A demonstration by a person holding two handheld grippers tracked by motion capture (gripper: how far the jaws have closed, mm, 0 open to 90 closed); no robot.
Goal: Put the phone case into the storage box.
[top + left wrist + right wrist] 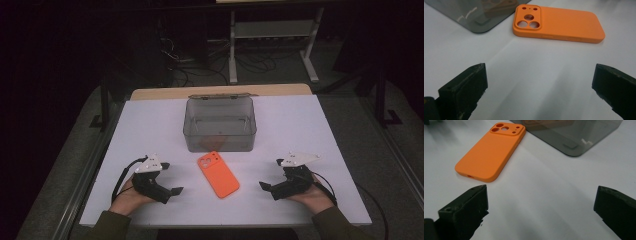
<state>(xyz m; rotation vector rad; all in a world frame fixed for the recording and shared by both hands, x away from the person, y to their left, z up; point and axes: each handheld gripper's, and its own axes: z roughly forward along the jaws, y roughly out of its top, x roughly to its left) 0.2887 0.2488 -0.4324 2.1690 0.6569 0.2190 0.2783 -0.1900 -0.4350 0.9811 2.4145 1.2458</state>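
Observation:
An orange phone case [218, 173] lies face down on the white table, camera cut-outs toward the far side. It also appears ahead in the left gripper view [564, 23] and the right gripper view [490, 152]. A smoky clear plastic box [220, 125] stands just behind it, lid open at the back. My left gripper [170, 177] rests low at the case's left, jaws wide apart and empty. To the right of the case my right gripper [270, 175] sits the same way, open with nothing between its jaws.
The white table top [300, 125] has bare room on both sides of the box. A wooden edge [160, 93] runs along the far side. Beyond stand a white table frame [272, 35] and cables on a dark floor.

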